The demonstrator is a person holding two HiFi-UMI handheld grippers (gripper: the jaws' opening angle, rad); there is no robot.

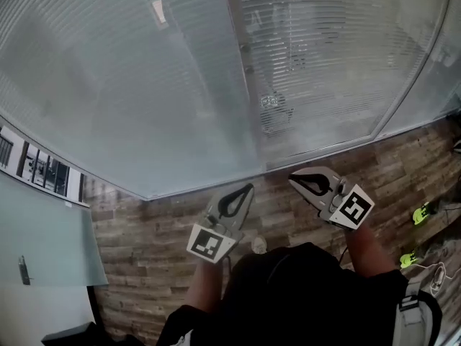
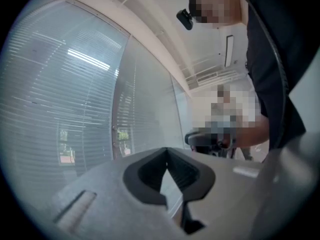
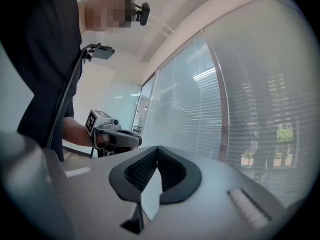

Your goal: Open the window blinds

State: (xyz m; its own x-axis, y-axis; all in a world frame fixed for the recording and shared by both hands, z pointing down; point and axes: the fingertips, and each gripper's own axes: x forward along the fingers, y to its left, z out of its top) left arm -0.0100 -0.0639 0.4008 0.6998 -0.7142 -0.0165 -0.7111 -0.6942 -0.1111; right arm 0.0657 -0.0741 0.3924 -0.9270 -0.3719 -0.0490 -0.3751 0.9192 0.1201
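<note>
The window blinds (image 1: 324, 56) hang with their slats closed behind a glass wall that fills the upper head view; they also show as blinds (image 2: 65, 99) and blinds (image 3: 260, 99) in the gripper views. My left gripper (image 1: 248, 187) and right gripper (image 1: 292, 178) are held side by side above the floor, pointing level at the glass and apart from it. Both are shut with nothing between the jaws, as seen at the left gripper (image 2: 166, 151) and the right gripper (image 3: 158, 149). No cord or wand is visible.
A grey upright frame post (image 1: 245, 71) divides the glass panes. A wood-plank floor (image 1: 158, 244) runs along the wall's base. Green objects (image 1: 421, 213) and a white cable (image 1: 432, 272) lie at the right. A frosted panel (image 1: 43, 244) stands at the left.
</note>
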